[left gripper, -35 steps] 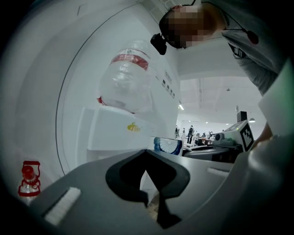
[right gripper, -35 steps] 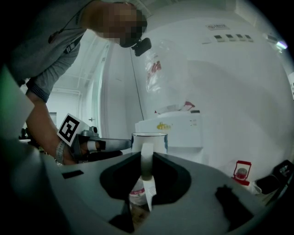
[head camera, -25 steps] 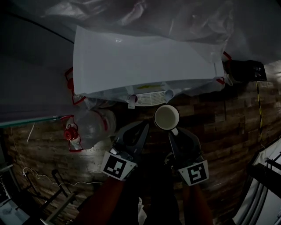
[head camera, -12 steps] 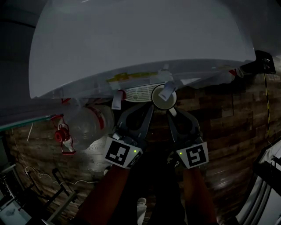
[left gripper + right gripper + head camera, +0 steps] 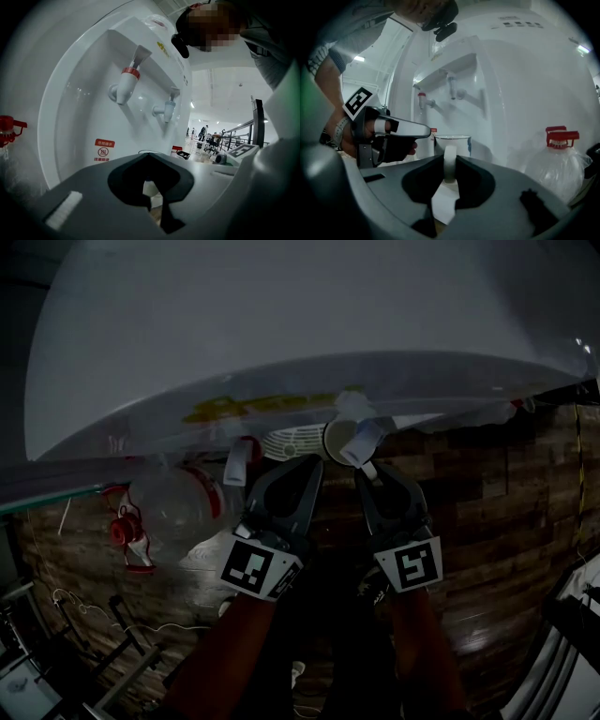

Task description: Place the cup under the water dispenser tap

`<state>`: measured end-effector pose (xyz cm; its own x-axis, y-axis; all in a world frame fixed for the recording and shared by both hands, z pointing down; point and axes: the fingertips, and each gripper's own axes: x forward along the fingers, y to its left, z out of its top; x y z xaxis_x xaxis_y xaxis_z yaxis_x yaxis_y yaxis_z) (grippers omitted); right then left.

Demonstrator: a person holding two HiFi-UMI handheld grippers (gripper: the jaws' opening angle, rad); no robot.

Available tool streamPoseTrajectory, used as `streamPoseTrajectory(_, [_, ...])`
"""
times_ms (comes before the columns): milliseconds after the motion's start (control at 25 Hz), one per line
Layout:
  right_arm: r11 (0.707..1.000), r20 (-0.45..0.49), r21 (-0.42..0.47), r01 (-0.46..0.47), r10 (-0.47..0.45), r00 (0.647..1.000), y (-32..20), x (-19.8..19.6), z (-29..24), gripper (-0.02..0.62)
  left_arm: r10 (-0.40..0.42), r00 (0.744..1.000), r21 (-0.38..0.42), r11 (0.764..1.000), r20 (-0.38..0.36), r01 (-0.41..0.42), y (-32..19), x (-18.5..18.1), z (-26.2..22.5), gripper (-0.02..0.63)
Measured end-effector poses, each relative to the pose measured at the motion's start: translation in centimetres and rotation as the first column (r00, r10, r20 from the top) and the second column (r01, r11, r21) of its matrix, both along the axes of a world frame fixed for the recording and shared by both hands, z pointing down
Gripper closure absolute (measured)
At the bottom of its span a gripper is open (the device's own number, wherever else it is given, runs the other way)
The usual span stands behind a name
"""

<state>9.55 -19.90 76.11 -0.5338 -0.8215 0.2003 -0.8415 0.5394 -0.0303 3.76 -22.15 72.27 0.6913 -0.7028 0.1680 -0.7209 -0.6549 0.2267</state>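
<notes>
Here the right gripper [image 5: 450,158] pinches the handle of the cup [image 5: 452,143], which is just ahead of it, below the blue tap [image 5: 453,88] of the water dispenser [image 5: 525,93]. To its left, the left gripper [image 5: 149,157] has its jaws pressed together, empty.

support: wood-plank floor [image 5: 506,521] | standing on it: 1 white water dispenser [image 5: 281,343] | beside it: 1 clear water jug [image 5: 178,507] with red cap, just left of the water dispenser in the head view | farther left of the water dispenser: 1 thin white cord [image 5: 66,604] lying loose
</notes>
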Motion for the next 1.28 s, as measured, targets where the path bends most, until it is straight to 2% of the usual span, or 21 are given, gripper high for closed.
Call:
streamPoseTrajectory(160, [1.0, -0.017, -0.01, 0.003, -0.003, 1.0, -0.1, 0.0, 0.1, 0.518, -0.015, 1.0, -0.007, 1.0, 0.003, 0.015, 0.3, -0.1, 0.1, 0.6])
streamPoseTrajectory(280, [1.0, -0.03, -0.025, 0.003, -0.003, 1.0, -0.1, 0.3, 0.1, 0.462, -0.016, 1.0, -0.007, 1.0, 0.009, 0.016, 0.6, 0.1, -0.2, 0.6])
streamPoseTrajectory(440, [1.0, -0.055, -0.016, 0.027, -0.028, 0.998, -0.1, -0.2, -0.2, 0.489, -0.026, 1.0, -0.01, 1.0, 0.015, 0.026, 0.7, 0.0, -0.4, 0.598])
streamPoseTrajectory(1280, [0.999, -0.053, -0.027, 0.038, -0.04, 0.998, -0.2, -0.7, -1.4, 0.425, -0.032, 0.999, -0.019, 0.999, 0.01, 0.033, 0.4, -0.2, -0.6, 0.599])
